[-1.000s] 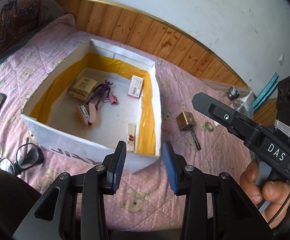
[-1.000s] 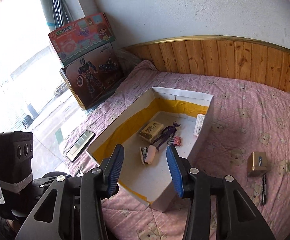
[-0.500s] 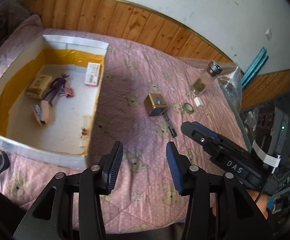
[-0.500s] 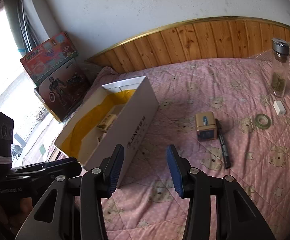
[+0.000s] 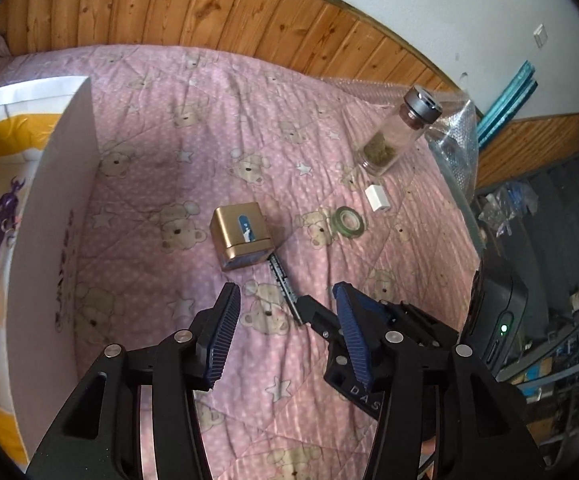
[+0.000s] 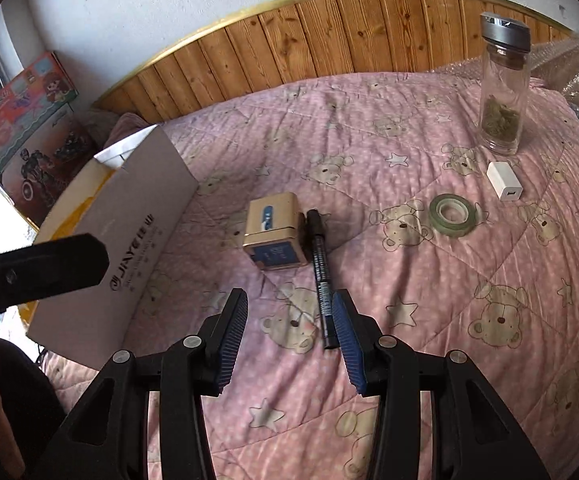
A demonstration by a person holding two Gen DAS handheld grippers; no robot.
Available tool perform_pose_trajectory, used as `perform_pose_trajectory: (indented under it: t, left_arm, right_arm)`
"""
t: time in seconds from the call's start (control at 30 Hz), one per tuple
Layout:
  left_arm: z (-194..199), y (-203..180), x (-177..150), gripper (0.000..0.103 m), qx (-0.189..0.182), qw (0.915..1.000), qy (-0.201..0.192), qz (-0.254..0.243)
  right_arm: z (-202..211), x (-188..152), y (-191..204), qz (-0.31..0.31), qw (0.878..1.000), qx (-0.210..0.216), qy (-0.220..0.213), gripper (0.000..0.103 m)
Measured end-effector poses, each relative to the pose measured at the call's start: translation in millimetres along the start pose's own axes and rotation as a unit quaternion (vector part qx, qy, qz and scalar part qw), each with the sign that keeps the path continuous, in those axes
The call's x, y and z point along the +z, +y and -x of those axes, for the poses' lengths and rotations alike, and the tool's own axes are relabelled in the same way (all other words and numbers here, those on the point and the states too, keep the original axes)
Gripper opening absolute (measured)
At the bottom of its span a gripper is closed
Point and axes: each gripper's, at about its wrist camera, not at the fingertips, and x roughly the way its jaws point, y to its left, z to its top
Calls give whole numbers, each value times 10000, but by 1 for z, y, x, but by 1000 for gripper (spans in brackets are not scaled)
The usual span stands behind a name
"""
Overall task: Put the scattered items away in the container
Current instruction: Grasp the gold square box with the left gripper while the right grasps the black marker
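Both views swung off the white box (image 6: pixel 101 264) at the quilt's (image 6: pixel 429 320) left edge toward mid-quilt strays: left gripper (image 5: pixel 285 332) empty, jaws opening toward gold box (image 5: pixel 241 236); right gripper (image 6: pixel 289 336) empty, parted, lined over black pen (image 6: pixel 321 276) for pickup.

gold box (image 6: pixel 275 232), black pen (image 6: pixel 320 276), open jaws

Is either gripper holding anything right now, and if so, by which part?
Nothing is held. The left gripper is opening with only the quilt between its fingers. The right gripper is open above the quilt, the black pen lying untouched beside its fingers.
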Motion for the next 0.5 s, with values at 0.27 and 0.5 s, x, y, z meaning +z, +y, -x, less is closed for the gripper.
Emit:
perform_pose_trajectory:
  t: [0.27, 0.5]
  left_arm:
    - [-67, 17, 20, 53, 540, 9977, 409, -76]
    - [-101, 7, 22, 53, 64, 9960, 777, -432]
  right_arm:
    - [-44, 1, -10, 171, 9996, -7, 205, 46]
    - [-66, 1, -13, 339, 9981, -376, 360, 16]
